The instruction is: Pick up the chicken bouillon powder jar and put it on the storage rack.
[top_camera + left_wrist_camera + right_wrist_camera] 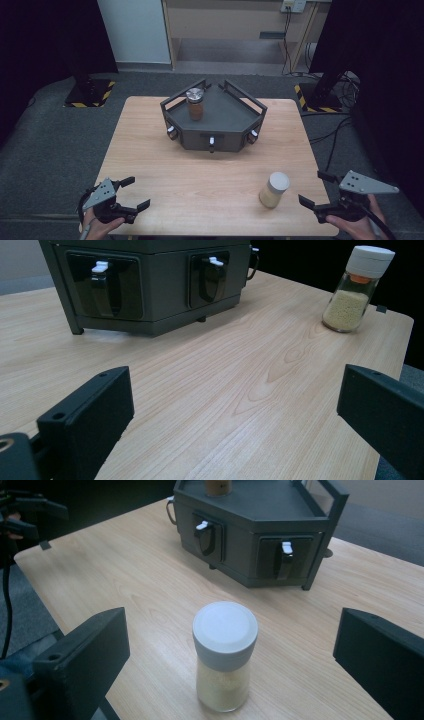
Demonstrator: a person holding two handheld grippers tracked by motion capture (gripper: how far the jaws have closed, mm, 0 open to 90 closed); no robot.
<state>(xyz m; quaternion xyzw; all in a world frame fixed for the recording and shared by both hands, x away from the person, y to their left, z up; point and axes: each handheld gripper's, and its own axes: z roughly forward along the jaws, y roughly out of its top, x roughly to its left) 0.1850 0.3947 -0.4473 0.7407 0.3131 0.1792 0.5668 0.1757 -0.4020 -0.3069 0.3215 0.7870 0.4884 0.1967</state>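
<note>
Now | white-capped jar (224, 655) upright, cap up | right gripper (314, 189) jaws spread | left gripper (134, 192) jaws spread

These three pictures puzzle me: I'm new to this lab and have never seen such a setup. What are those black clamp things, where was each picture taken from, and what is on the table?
A person sits at a wooden table and holds a hand tool with two black jaws in each hand: the left gripper and the right gripper. Both stand open and hold nothing.

The high view looks down from above the person. Each of the other two comes from a camera riding on one gripper, looking out between its jaws.

On the table stands a dark grey rack with white-tipped latches on its front faces. A silver-lidded jar with brown contents stands on top of it. Nearer the right gripper stands a white-capped jar of pale yellow grains, upright and untouched.
</note>
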